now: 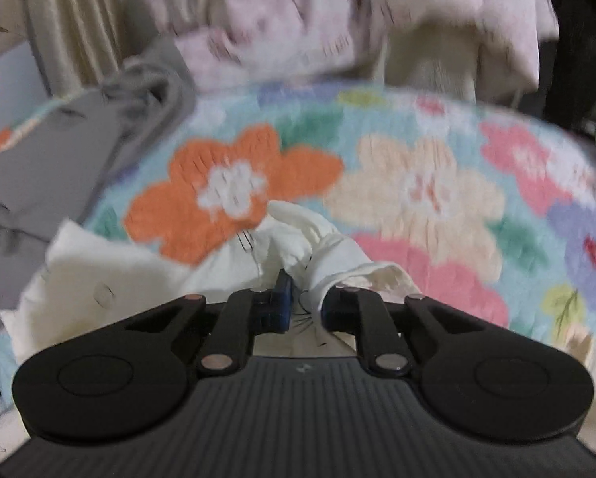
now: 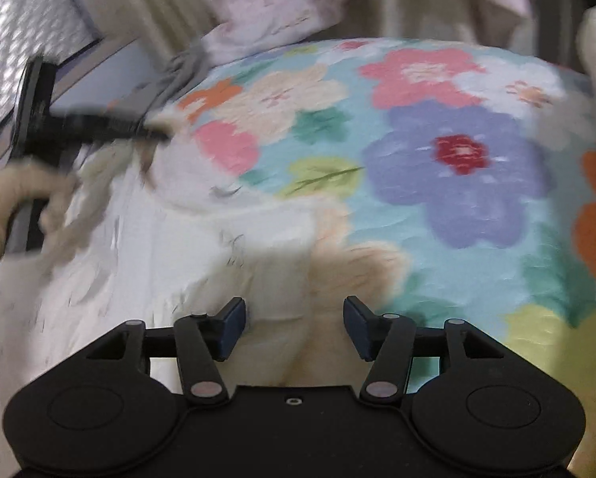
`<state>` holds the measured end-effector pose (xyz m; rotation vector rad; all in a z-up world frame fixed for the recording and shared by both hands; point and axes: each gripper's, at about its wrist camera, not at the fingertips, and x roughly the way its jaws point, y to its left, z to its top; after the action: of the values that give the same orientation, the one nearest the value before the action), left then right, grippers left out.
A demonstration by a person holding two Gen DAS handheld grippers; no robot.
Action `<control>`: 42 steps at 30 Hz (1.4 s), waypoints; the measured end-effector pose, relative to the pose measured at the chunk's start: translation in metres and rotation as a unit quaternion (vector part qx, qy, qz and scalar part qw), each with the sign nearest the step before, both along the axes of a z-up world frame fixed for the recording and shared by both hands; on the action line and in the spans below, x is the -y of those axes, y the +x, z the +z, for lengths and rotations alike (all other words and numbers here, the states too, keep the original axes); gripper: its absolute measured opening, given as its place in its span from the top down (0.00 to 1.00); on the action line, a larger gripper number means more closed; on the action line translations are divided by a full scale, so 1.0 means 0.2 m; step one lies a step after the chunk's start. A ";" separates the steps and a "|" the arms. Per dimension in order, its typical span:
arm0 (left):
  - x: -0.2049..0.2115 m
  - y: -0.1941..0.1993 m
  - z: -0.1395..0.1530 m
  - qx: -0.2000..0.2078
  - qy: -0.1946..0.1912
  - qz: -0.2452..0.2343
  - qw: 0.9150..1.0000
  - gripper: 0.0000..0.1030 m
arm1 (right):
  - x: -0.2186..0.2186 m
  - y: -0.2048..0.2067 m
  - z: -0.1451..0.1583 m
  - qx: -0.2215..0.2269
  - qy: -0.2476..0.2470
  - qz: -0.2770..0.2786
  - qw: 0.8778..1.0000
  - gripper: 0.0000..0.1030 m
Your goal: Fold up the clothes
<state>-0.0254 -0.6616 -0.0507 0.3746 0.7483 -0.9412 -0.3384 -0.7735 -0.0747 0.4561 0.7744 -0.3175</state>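
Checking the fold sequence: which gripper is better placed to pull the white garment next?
Left. The left gripper is shut on the white garment; the right gripper is open, gripping nothing.

Left gripper (image 1: 304, 298) angled downward, fingers (image 1: 282, 298) nearly together, pinching bunched white fabric (image 1: 322, 247). Right gripper (image 2: 295, 326) angled downward, fingers (image 2: 234, 322) spread well apart, nothing pinched. Left gripper also seen, blurred, at left edge of right wrist view.
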 end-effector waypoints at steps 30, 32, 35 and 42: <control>-0.64 -1.07 0.15 -0.024 -0.032 -0.216 0.976 0.71 | -0.13 -0.39 0.29 0.017 -0.037 0.013 0.999 0.54; -0.71 -1.19 0.14 -0.027 -0.034 -0.239 0.970 0.71 | -0.21 -0.44 0.30 0.002 -0.044 0.027 0.999 0.53; -0.79 -1.33 0.09 -0.048 -0.029 -0.277 0.959 0.71 | -0.28 -0.54 0.25 -0.023 -0.046 0.037 0.998 0.53; -0.95 -1.55 -0.02 -0.039 -0.006 -0.349 0.936 0.68 | -0.39 -0.66 0.11 -0.070 -0.020 0.018 0.997 0.53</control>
<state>-0.3355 -0.4717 -0.0549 0.6147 0.6883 -1.6369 -0.4700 -0.6949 -0.0536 0.3839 0.9106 -0.3331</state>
